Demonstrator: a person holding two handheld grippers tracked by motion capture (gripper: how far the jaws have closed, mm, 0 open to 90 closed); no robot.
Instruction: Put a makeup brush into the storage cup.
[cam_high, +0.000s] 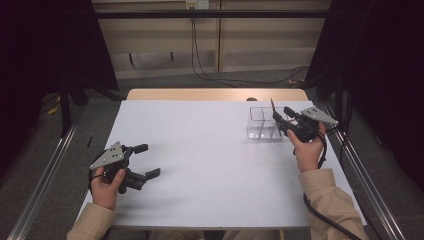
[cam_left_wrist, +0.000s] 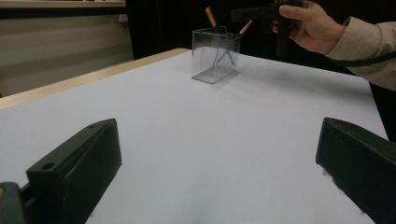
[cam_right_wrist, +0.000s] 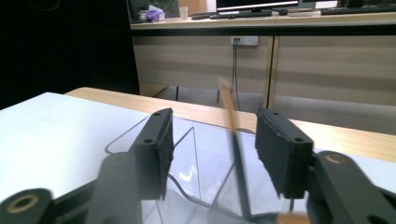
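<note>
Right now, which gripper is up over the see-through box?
The right gripper, at the clear box holding the brushes. The left gripper sits far off, over bare white table.

Broad white bench (cam_high: 210, 160) open between both hands, passable across the middle and near edge. Only obstacle: clear divided box (cam_high: 263, 124) at the far right, with thin sticks (cam_left_wrist: 210, 16) leaning out of its top. Right gripper (cam_high: 278, 120) hovering at that box, fingers (cam_right_wrist: 156, 149) parted around one stick, crowding that corner.
</note>
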